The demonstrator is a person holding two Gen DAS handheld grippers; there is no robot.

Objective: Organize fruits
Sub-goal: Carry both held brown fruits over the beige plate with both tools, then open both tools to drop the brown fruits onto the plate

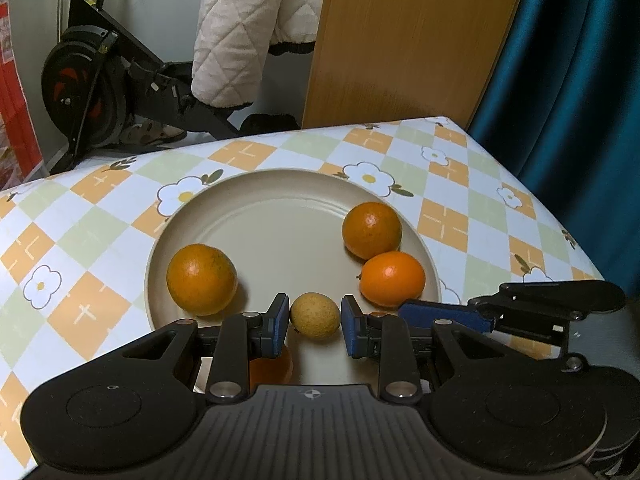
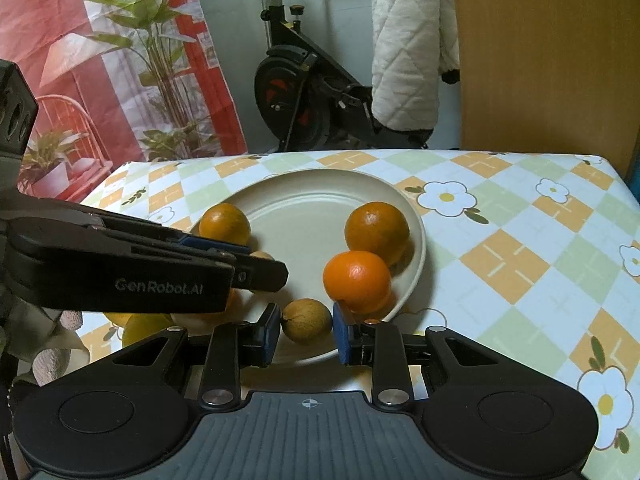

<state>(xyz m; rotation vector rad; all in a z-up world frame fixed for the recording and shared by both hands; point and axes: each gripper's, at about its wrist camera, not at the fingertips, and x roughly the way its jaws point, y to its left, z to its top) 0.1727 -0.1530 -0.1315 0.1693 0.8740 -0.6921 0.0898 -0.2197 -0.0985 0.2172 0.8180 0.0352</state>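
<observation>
On the beige round ceramic plate (image 1: 224,216), which sat on the counter (image 1: 480,184) with its flower-and-diamond cloth, lay three oranges and at least two small fruits. The left tongs (image 1: 315,320) bracketed a small yellowish-brown speckled round fruit (image 1: 315,316) at the near rim; a thin gap showed on each side, so the pads looked just shy of contact and the tongs were partly open, gripping nothing yet. The right tongs (image 2: 305,326) stood the same way around a small olive-brown round fruit (image 2: 306,321), the left pad touching or nearly so, a sliver of space at the right pad; I could not tell whether it was truly clamped.

To do this step well, each pair should close gently and squarely across the fruit's widest part, since a round, smooth skin may squirt out if pinched off-centre. The bright orange round citrus (image 2: 357,278) sat just beside the right pad, so lifting straight up before moving sideways seemed wise. A darker orange (image 1: 201,279) lay near the left tongs, apart from it.
</observation>
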